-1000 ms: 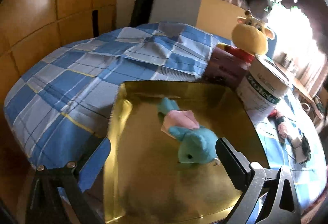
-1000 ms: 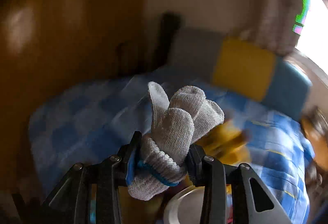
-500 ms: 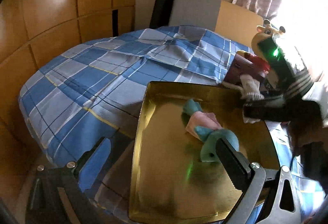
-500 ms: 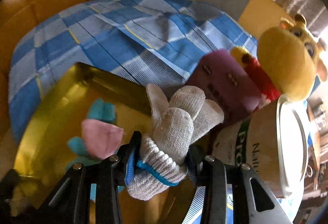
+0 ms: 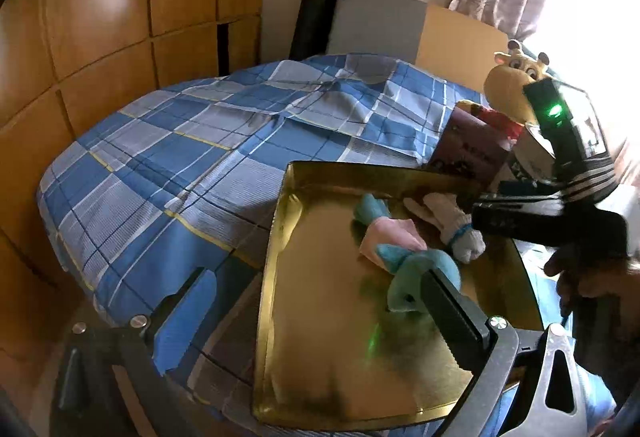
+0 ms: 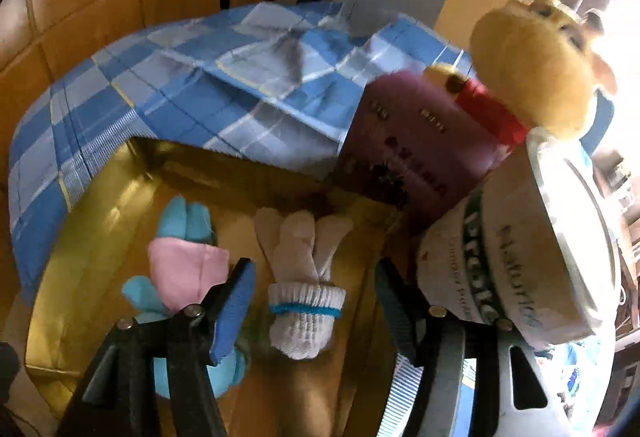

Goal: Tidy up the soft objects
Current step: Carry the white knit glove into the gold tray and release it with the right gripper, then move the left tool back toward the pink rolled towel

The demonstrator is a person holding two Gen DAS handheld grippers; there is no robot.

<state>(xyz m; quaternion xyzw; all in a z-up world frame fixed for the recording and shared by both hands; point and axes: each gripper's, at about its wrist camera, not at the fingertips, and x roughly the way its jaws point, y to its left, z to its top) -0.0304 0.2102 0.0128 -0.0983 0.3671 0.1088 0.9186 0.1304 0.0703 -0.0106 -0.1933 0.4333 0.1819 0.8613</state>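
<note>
A gold tray point(image 5: 276, 237) lies on the bed. In it are a teal plush toy with a pink wing point(image 5: 416, 265) and a grey knit glove point(image 5: 452, 225) with a blue cuff band. In the right wrist view the glove point(image 6: 302, 285) lies flat on the tray point(image 6: 100, 221), beside the teal plush point(image 6: 188, 225). My right gripper point(image 6: 312, 269) hangs over it with its jaws opening. The glove sits between the pads, which stand clear of it on both sides. My left gripper point(image 5: 316, 297) is open and holds nothing above the tray's near part, its right finger just in front of the teal plush.
Behind the tray's far right corner stand a purple box point(image 6: 408, 141), a yellow giraffe plush point(image 6: 532, 65) and a large protein can point(image 6: 520, 261). A blue checked bedspread point(image 5: 180, 165) covers the bed. Wooden panels point(image 5: 100, 17) line the wall to the left.
My right gripper came down over the tray with the glove, then spread its jaws and let it go. The glove now lies in the tray. The left gripper barely moved.
</note>
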